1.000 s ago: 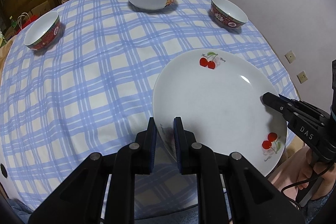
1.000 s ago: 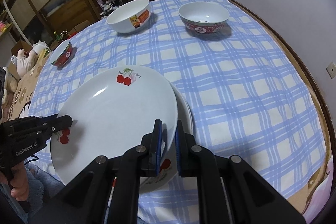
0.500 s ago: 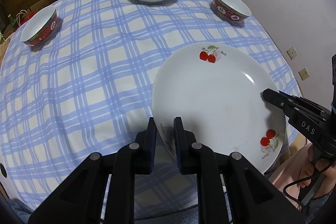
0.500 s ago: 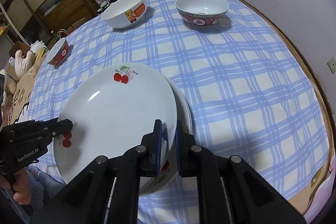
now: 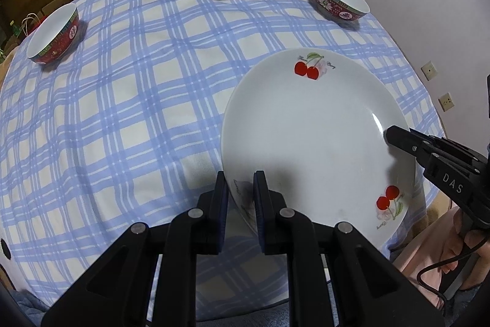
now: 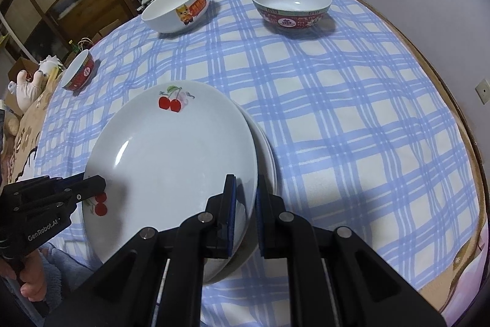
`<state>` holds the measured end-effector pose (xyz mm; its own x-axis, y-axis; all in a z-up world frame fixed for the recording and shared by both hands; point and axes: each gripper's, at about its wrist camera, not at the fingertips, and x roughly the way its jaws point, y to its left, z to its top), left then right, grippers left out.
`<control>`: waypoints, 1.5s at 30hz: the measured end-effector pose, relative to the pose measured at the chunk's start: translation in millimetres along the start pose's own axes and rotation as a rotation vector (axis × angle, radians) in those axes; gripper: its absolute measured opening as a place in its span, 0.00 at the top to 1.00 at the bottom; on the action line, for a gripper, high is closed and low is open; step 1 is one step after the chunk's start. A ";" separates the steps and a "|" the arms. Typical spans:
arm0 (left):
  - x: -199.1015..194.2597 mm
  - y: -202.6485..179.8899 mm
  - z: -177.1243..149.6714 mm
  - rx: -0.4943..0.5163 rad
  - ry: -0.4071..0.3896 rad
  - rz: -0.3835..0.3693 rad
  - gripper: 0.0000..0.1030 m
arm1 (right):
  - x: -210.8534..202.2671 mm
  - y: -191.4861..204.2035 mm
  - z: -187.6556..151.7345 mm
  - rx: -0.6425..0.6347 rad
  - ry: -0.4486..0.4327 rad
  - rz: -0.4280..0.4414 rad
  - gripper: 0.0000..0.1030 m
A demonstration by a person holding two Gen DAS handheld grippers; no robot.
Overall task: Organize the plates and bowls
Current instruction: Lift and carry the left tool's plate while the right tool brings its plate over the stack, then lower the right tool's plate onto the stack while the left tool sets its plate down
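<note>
Cherry plate (image 5: 309, 137) had barely shifted since a second ago. My left tool (image 5: 239, 192) and right tool (image 6: 245, 204) pinched opposite rims, plate over a second plate (image 6: 266, 155) on the surface (image 5: 122, 100). Glazed ceramic: stiff, slick, breakable; rim grips suited it.

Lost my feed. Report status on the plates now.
Left gripper and right gripper both shut on cherry plate, opposite rims. A second plate sits under it. Three bowls far across the checked tablecloth, path clear.
</note>
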<state>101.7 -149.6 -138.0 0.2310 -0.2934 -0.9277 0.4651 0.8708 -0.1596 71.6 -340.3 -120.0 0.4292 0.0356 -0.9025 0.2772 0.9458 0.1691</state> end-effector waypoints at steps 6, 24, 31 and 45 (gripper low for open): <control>4.0 -0.9 -0.3 0.001 0.009 0.005 0.85 | 1.8 -0.4 0.6 -0.001 0.009 -0.001 0.85; 10.8 -1.3 -2.2 0.014 0.016 0.015 0.83 | 1.2 -0.3 0.0 -0.011 0.008 -0.022 0.85; 13.7 -0.6 -1.9 0.021 0.020 0.014 0.82 | -1.5 2.4 -1.5 -0.019 0.004 -0.036 0.85; 11.8 -2.9 -8.4 0.035 0.016 0.023 0.80 | -3.4 0.4 -2.5 -0.009 0.008 -0.032 0.85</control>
<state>95.8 -152.3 -151.3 0.2286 -0.2668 -0.9363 0.4896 0.8628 -0.1263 68.1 -339.3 -117.8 0.4134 0.0083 -0.9105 0.2829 0.9493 0.1371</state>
